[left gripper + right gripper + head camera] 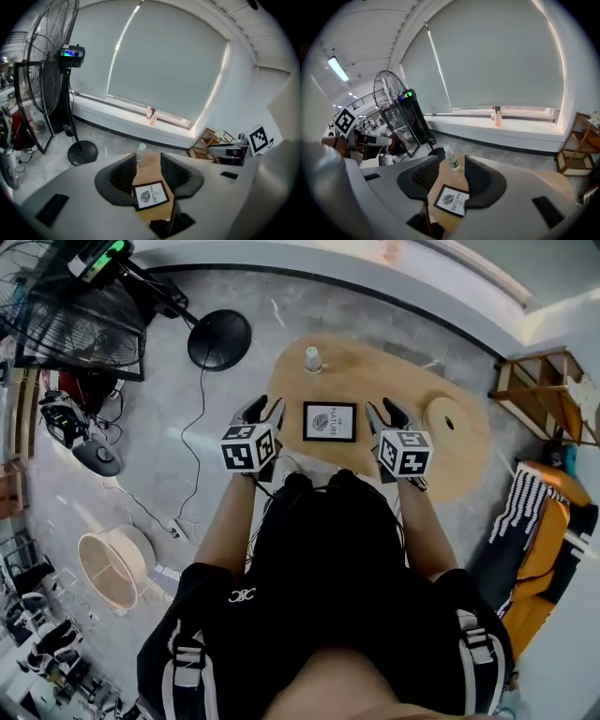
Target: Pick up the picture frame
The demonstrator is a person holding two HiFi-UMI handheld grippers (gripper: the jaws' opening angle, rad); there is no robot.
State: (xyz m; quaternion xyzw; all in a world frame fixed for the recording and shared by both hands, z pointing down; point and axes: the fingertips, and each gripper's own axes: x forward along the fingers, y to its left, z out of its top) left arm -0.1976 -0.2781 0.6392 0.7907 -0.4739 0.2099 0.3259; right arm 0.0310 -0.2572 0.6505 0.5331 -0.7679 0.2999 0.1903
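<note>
Wood table (375, 371) w/ picture frame (329, 421) btwn left gripper (263, 412) & right gripper (385, 414) — both jaws apart, empty.

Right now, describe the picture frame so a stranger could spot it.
Find the rounded wooden table on the grey floor. The picture frame lies flat near its middle, nearer the person than the small bottle. Only it is a black-edged rectangle, with a white leaf print.

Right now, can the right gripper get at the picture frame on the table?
Probably yes. The right gripper is open and empty beside the picture frame, which lies flat on the table with nothing between them; the bottle stands well clear.
</note>
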